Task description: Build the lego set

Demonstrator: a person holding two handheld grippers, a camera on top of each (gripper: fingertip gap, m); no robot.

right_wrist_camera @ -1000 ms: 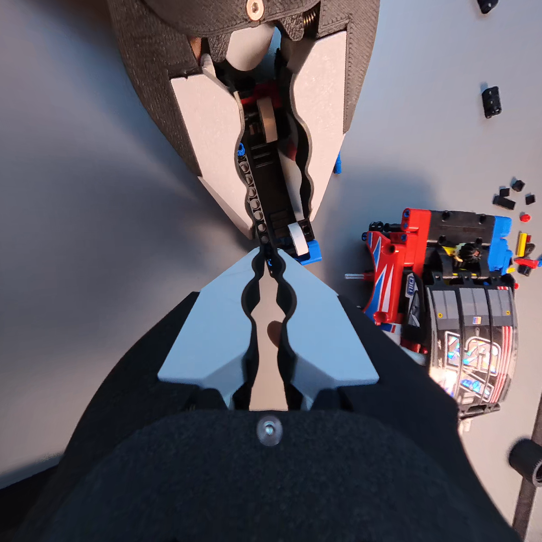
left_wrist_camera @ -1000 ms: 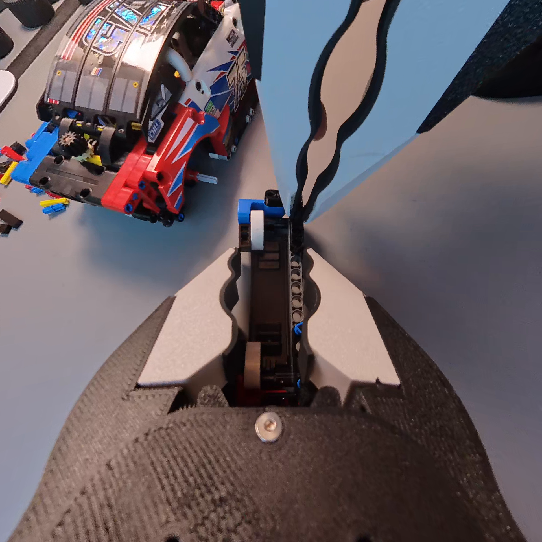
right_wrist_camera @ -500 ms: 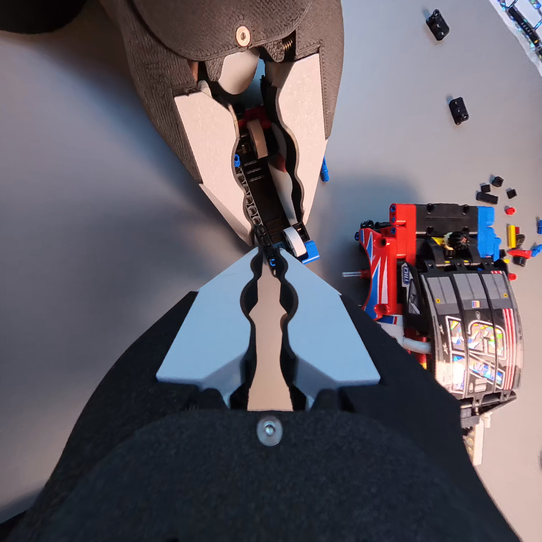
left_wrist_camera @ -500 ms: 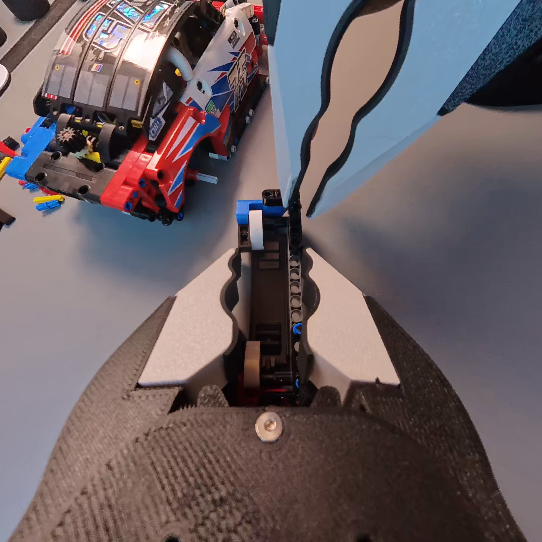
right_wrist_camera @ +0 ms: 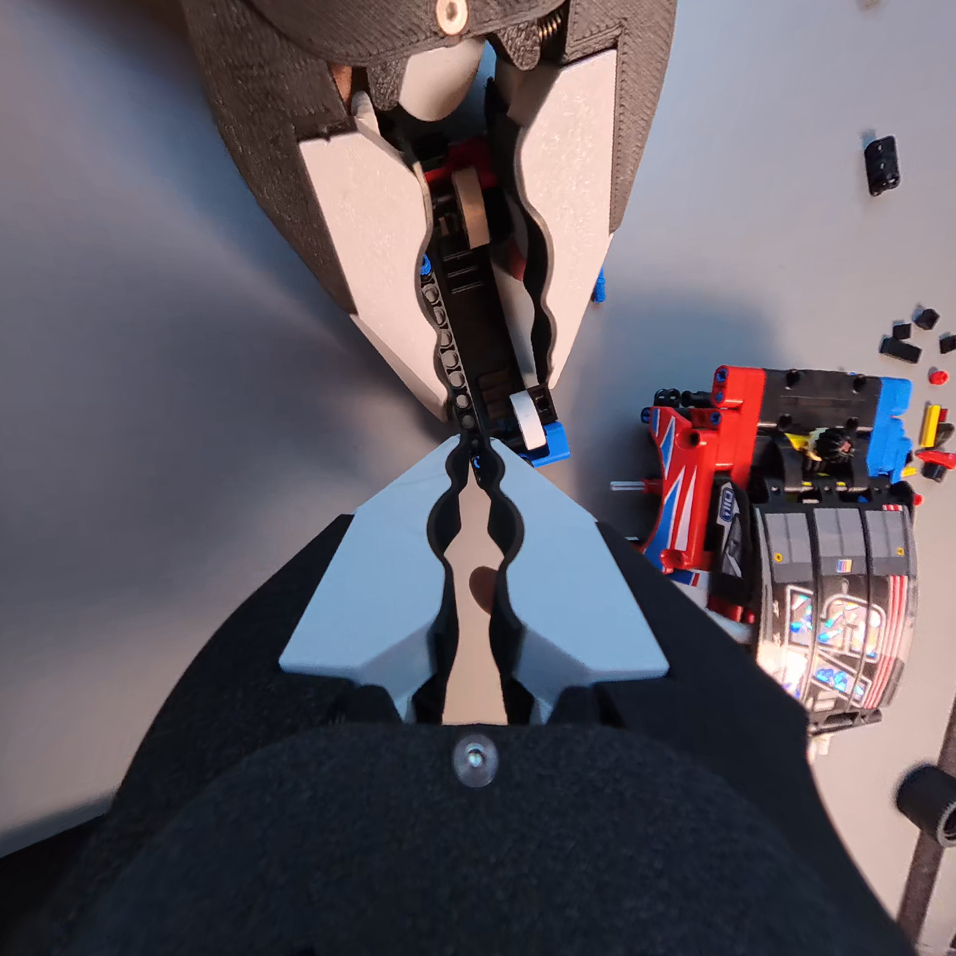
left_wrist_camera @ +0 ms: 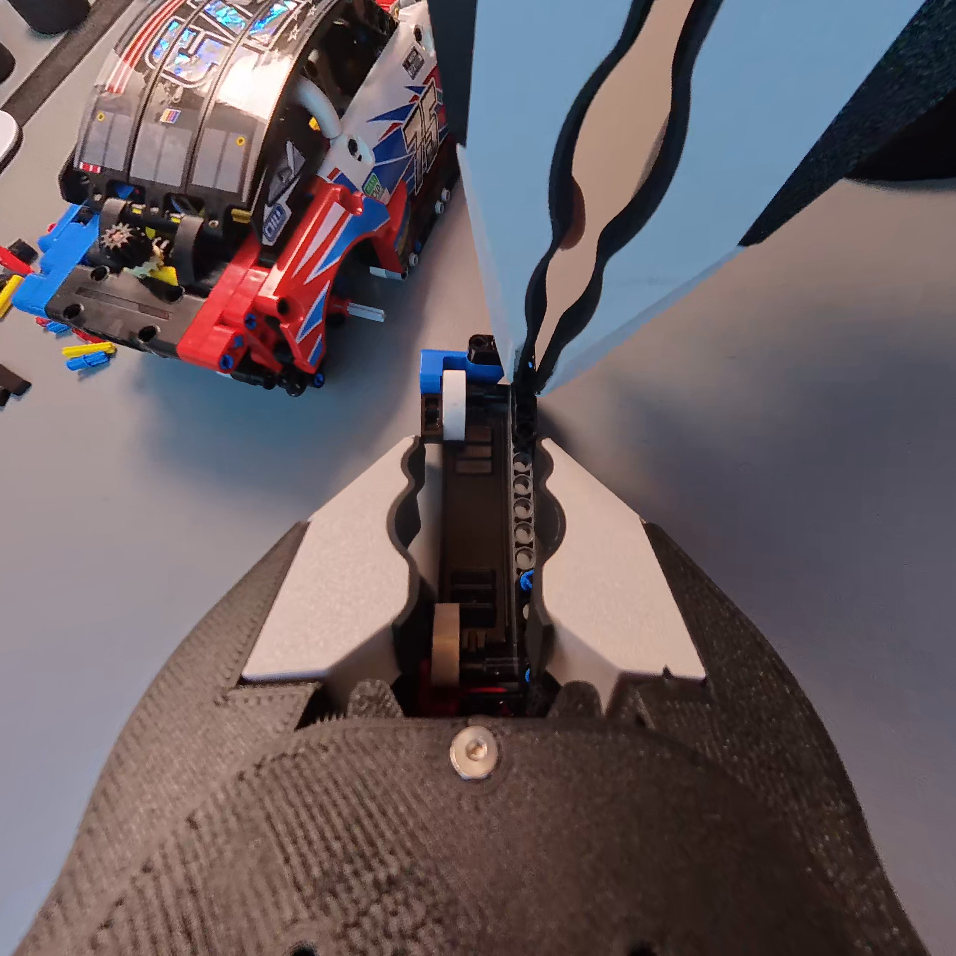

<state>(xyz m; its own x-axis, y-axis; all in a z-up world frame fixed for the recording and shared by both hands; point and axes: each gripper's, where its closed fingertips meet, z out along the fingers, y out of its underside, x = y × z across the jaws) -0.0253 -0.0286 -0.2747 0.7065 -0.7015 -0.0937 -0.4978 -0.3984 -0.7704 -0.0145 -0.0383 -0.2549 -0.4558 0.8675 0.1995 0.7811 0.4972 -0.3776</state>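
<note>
My left gripper (left_wrist_camera: 478,442) is shut on a long black sub-assembly (left_wrist_camera: 473,517) that has a holed black beam (left_wrist_camera: 522,507) on one side, a white wheel (left_wrist_camera: 454,408) and a blue piece (left_wrist_camera: 432,370) at its far end. My right gripper (right_wrist_camera: 475,445) faces it. Its tips are pinched shut on the beam's end (right_wrist_camera: 468,421), where a small blue pin (right_wrist_camera: 476,462) shows. The right gripper also shows in the left wrist view (left_wrist_camera: 525,383), and the left gripper shows in the right wrist view (right_wrist_camera: 496,396). The part-built red, blue and black car (left_wrist_camera: 248,181) stands on the grey table.
The car also shows in the right wrist view (right_wrist_camera: 802,517). Loose yellow and blue pins (left_wrist_camera: 88,354) lie beside it. Small black pieces (right_wrist_camera: 902,346), a black connector (right_wrist_camera: 882,165) and a blue pin (right_wrist_camera: 599,289) lie on the table. A black cylinder (right_wrist_camera: 926,807) is at the lower right. My left and right fingertips are right by each other.
Both grippers keep their holds. The held pair drifted a little over the table and back, so the car shifted slightly in both views.
</note>
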